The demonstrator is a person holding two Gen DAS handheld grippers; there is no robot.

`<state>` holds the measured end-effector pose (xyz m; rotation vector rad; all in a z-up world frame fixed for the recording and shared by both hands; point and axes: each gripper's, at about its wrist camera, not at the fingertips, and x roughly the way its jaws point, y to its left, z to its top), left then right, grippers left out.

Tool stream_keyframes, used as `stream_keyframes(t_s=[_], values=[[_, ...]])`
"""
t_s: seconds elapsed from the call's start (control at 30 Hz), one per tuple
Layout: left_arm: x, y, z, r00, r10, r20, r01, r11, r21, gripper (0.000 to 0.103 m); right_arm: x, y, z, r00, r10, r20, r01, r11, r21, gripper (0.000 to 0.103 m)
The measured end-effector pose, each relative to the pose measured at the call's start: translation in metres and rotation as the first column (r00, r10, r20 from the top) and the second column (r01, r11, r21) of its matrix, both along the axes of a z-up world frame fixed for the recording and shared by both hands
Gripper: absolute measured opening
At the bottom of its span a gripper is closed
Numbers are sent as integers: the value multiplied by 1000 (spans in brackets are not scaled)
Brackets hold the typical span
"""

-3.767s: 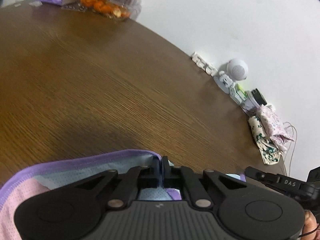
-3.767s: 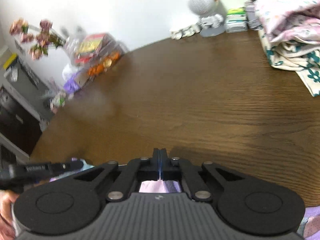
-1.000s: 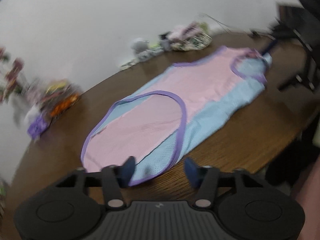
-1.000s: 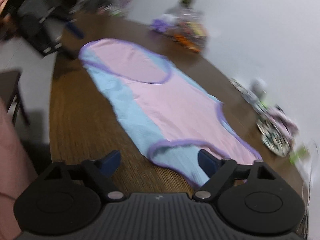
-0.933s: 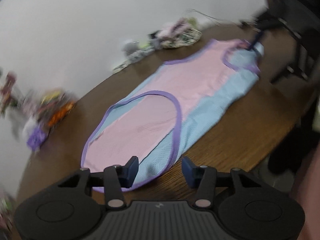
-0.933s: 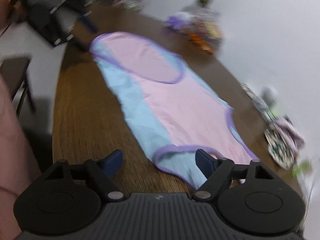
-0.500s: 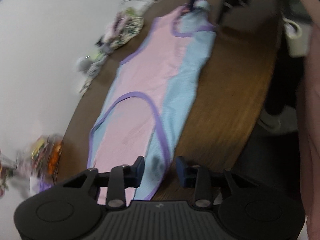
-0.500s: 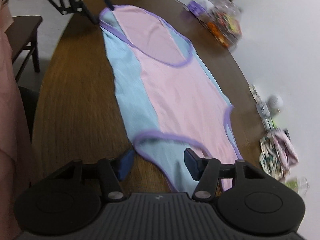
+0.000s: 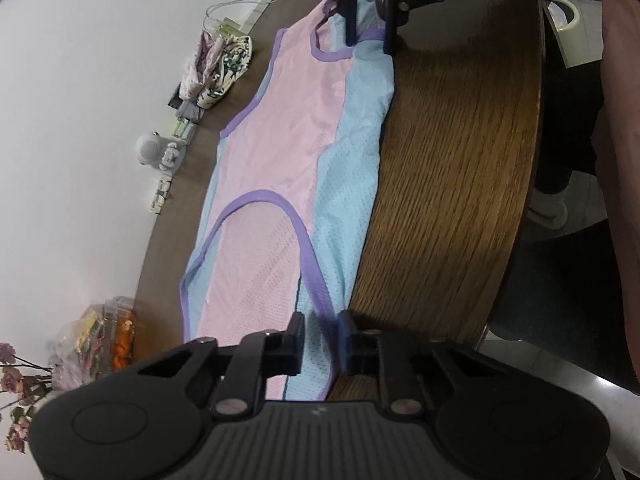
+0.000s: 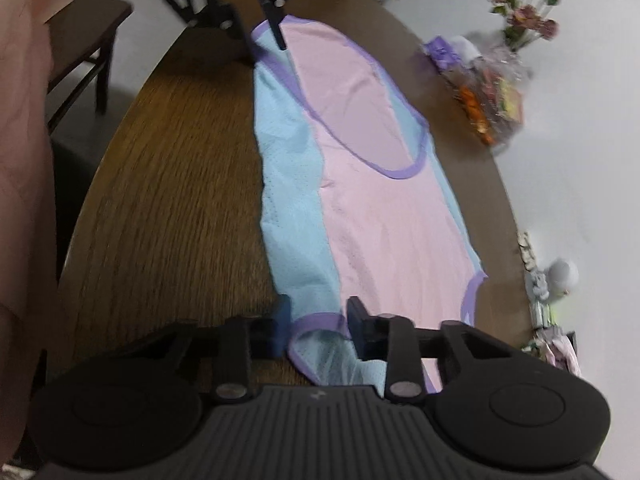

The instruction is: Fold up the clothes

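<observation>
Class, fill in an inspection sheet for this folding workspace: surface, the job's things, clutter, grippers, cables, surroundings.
Surface: brown wooden table, rounded edge.
Job's things: pink and blue garment with purple trim, spread flat and lengthwise.
Clutter: folded floral cloths, small white figurine, snack packets, flowers, all along the wall side.
Grippers: left gripper open, fingers either side of one end's purple edge; right gripper open at the opposite end.
Cables: thin white cable near the floral cloths.
Surroundings: white wall, dark chair, white mug.
</observation>
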<state>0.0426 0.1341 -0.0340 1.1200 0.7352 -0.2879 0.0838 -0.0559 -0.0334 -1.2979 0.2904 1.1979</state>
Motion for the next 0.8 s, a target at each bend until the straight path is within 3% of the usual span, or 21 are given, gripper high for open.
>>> stream_keyframes(t_s=[0.07,0.23,0.47,0.6,0.7,0.8], values=[[3,2,2,1000,5,-16,-6,1000,-19,5,-1,1,0,1000,5,-14,-6,1000,-15,15],[5,6,6,999,15,-34,-17,997,-74,3,2,0,2,997,-19,-70,18,1000,-18,5],[7,23,23,996,78,-31,-83,978,-193,3,10,-3,16,991,-48,-126,51,999,16,5],[10,29,24,993,114,-29,-117,970,-211,4,17,-3,21,986,-64,-154,69,997,31,5],[13,29,24,990,136,-21,-137,965,-224,11,22,-2,24,979,-80,-189,90,995,44,5],[12,16,34,994,105,12,-97,954,-285,21,30,-2,29,965,-104,-241,122,991,61,5]])
